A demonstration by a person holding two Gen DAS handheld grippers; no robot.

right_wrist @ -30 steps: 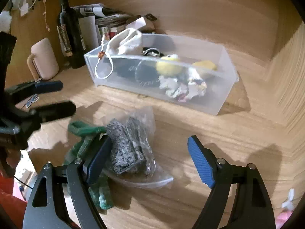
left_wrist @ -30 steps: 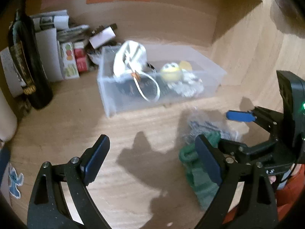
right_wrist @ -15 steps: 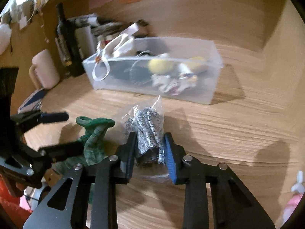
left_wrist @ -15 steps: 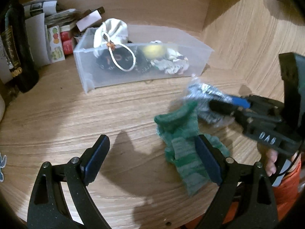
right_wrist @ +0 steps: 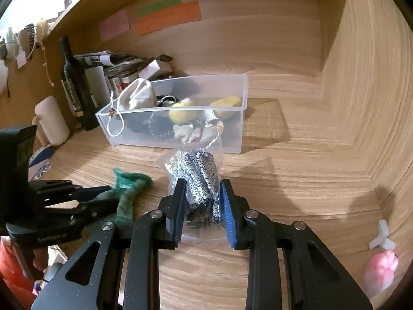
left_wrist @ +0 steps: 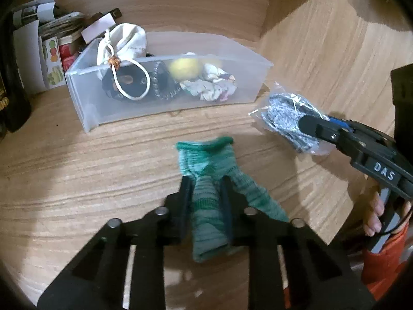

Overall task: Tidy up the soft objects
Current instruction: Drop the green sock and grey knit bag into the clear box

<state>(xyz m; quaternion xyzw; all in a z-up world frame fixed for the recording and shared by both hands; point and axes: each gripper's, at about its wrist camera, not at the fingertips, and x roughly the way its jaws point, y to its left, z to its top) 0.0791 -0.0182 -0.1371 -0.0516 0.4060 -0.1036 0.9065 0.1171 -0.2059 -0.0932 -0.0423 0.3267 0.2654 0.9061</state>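
My left gripper (left_wrist: 205, 191) is shut on a green knitted sock (left_wrist: 206, 160) that lies on the wooden desk; it also shows in the right wrist view (right_wrist: 129, 186). My right gripper (right_wrist: 202, 199) is shut on a clear plastic bag of grey speckled fabric (right_wrist: 198, 173), held a little above the desk, right of the sock (left_wrist: 284, 113). A clear plastic bin (left_wrist: 87, 103) behind them holds a cream drawstring pouch (left_wrist: 126, 44), dark items, a yellow ball (left_wrist: 184, 68) and crumpled cloth.
A dark bottle (right_wrist: 74, 82), a white mug (right_wrist: 51, 121), boxes and papers (left_wrist: 49, 49) stand left of the bin. Wooden walls close the back and right. A pink toy (right_wrist: 379, 271) sits at the near right.
My left gripper has closed on the green sock. My right gripper, shut on the bag since half a second ago, has lifted it toward the bin.
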